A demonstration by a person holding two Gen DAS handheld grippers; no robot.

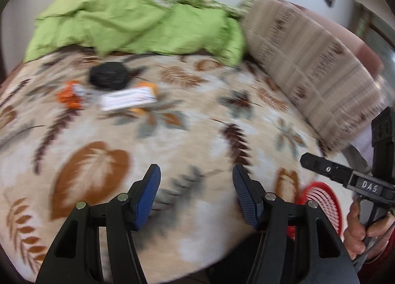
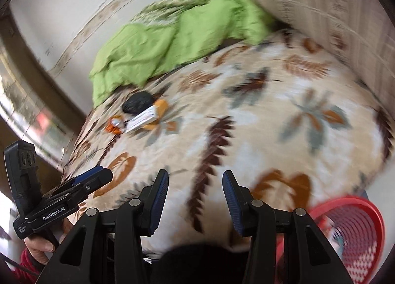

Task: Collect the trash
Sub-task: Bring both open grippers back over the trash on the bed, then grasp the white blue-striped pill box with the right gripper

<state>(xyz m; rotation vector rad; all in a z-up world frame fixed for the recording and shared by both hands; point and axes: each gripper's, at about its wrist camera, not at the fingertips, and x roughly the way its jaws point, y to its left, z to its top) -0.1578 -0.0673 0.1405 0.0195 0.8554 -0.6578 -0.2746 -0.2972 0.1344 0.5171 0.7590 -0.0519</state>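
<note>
Left gripper (image 1: pixel 196 195), right gripper (image 2: pixel 195 201): black frames, ribbed blue pads, silver screws; red sleeve (image 2: pixel 23 258).

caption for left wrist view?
Open left gripper over leaf-print bedspread; black crumpled wad, orange wrapper and white carton ahead.

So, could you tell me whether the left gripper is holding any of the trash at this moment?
No, the left gripper is open with nothing between its blue pads, and the trash pile lies far off on the bedspread.

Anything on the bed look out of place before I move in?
Yes: litter sits on the bedspread near the green blanket: a black lump, an orange wrapper and a white-and-orange packet. Blur hides details.
</note>
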